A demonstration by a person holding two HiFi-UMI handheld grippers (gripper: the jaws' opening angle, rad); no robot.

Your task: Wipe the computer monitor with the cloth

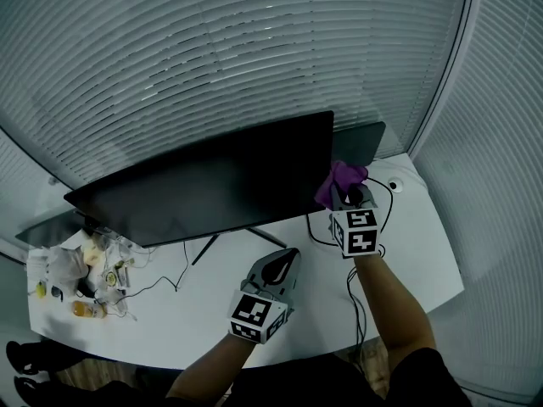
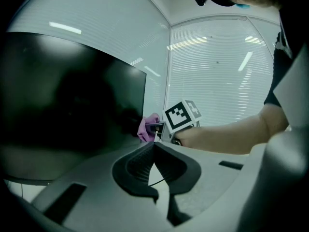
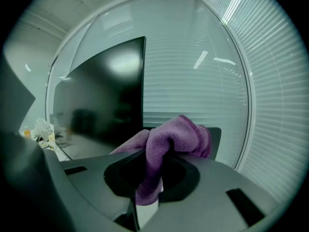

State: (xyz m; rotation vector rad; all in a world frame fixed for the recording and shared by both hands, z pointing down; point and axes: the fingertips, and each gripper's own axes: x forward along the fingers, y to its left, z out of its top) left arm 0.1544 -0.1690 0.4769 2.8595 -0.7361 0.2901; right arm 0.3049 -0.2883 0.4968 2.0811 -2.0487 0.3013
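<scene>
The monitor (image 1: 212,181) stood dark on the white bench (image 1: 416,261), tilted across the head view, with closed blinds (image 1: 212,49) behind it. The right tool (image 1: 343,198) was held up at the monitor's right edge, near its lower corner. Its jaws were pinching the purple cloth (image 3: 178,134). The cloth was bunched above the jaws, and a tail of it hung down between them. In the head view the cloth lay right against the monitor's edge, but no view showed clearly whether it touched the screen.

The left tool (image 1: 284,265) was in front of the monitor and below its right half, over the bench and well apart from the screen. Its jaws were pressed together at the tips with nothing between them, and it pointed toward the monitor's lower right corner.

A second dark panel (image 1: 361,138) showed behind the monitor's right end. A thin cable (image 1: 170,278) trailed over the bench beneath the monitor. At the bench end past the monitor's left edge sat a heap of small clutter (image 1: 85,270).
</scene>
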